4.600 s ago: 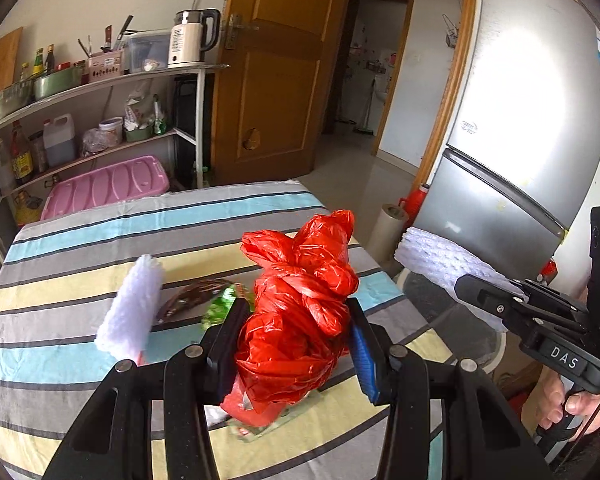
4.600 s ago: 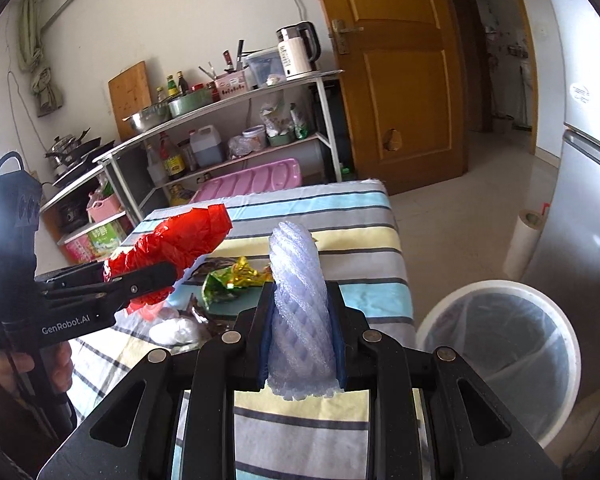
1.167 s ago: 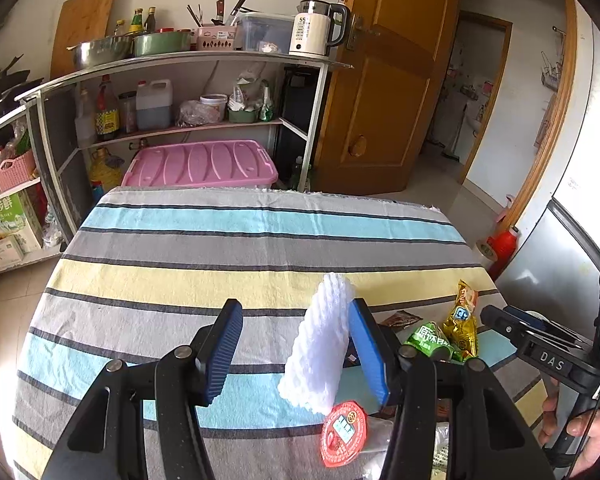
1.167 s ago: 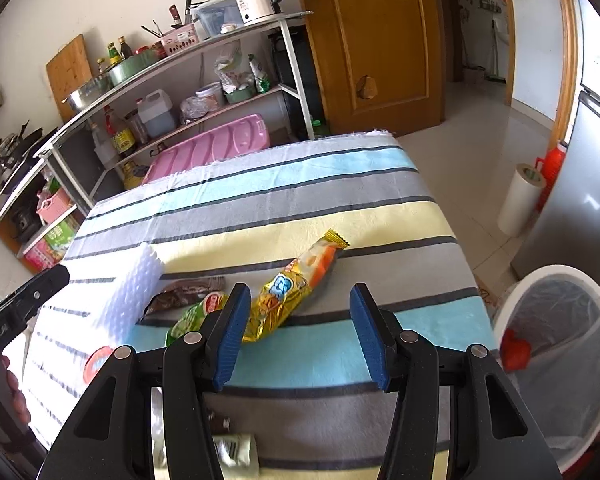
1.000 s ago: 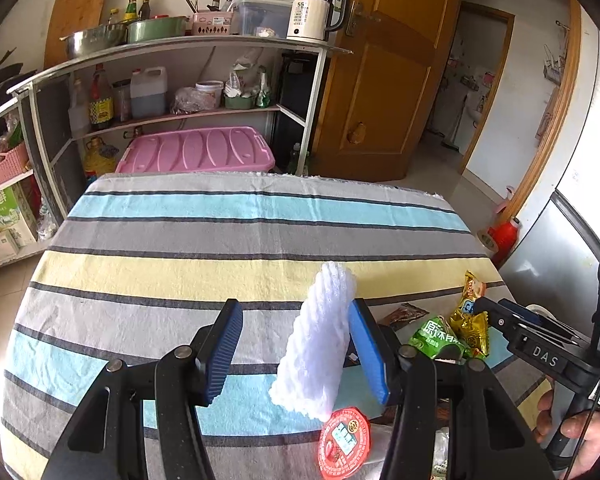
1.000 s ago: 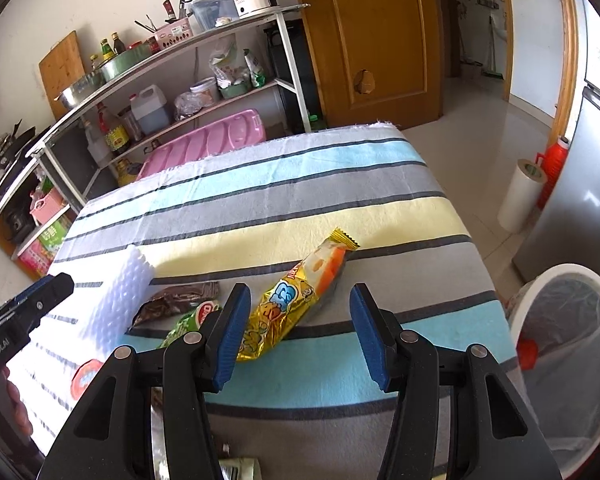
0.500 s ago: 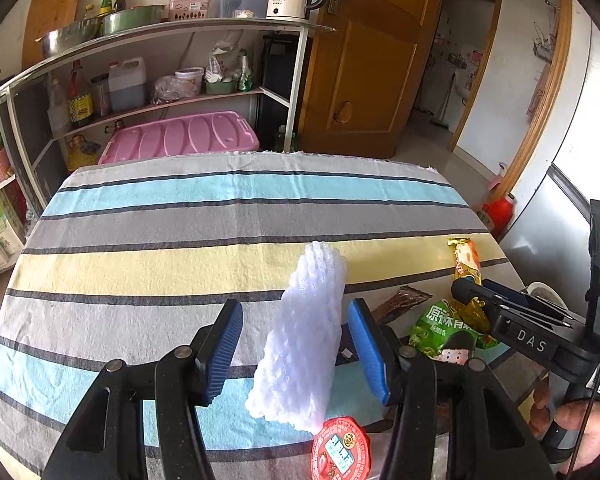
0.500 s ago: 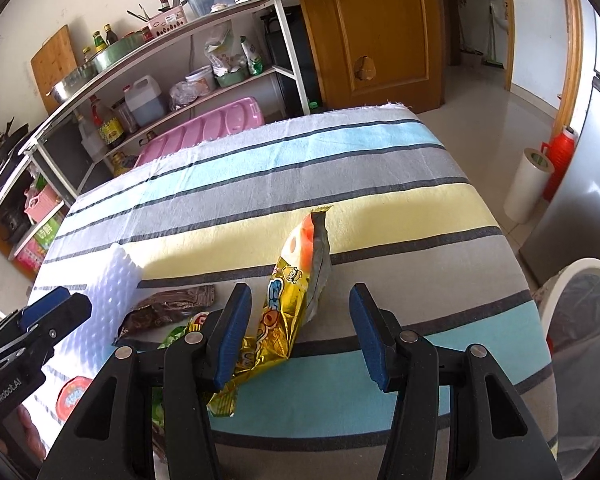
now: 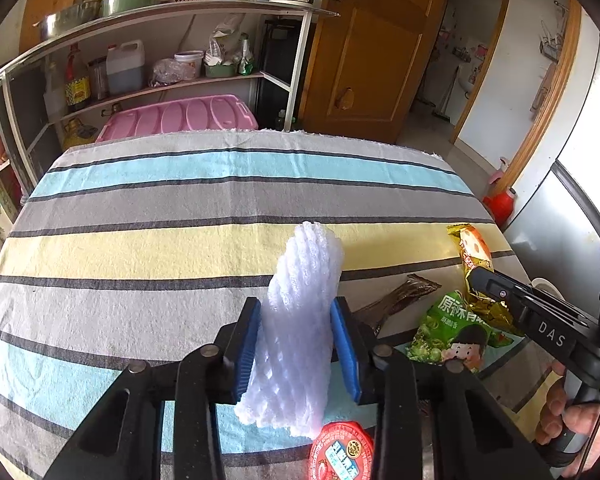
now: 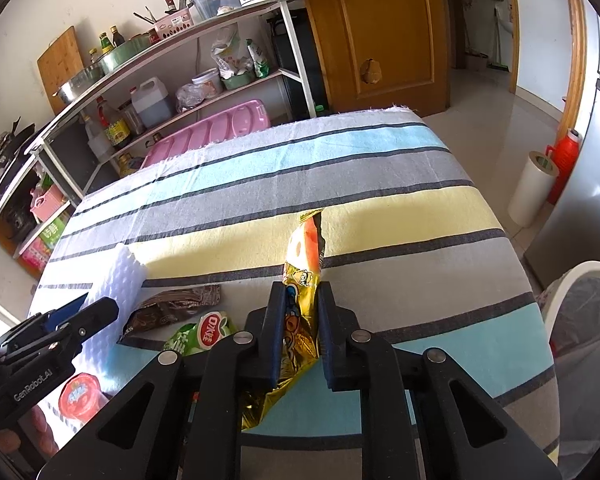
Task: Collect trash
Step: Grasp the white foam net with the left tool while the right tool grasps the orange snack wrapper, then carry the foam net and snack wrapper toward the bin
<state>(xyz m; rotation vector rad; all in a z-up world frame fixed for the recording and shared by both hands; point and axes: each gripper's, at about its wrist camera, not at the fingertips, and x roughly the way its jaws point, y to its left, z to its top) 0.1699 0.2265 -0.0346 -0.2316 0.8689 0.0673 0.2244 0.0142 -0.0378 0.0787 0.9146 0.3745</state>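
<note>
My left gripper point(image 9: 296, 312) is shut on a white foam net sleeve point(image 9: 300, 332), which stands up between the blue pads over the striped tablecloth point(image 9: 180, 248). My right gripper point(image 10: 300, 292) is shut on a gold and orange snack wrapper point(image 10: 304, 264), held upright above the cloth. The wrapper also shows in the left wrist view point(image 9: 474, 264), and the sleeve in the right wrist view point(image 10: 120, 276). A white bin point(image 10: 580, 320) with a liner stands on the floor at the table's right.
A green snack bag point(image 9: 452, 328), a brown wrapper point(image 9: 400, 296) and a red foil lid point(image 9: 340, 452) lie on the cloth near the grippers. A metal shelf rack point(image 9: 160, 20) stands behind the table. A fridge point(image 10: 588, 184) stands at the right.
Both grippers dropped the red bag and the first sleeve earlier. In the last second the left gripper closed on the foam sleeve and the right gripper closed on the gold wrapper.
</note>
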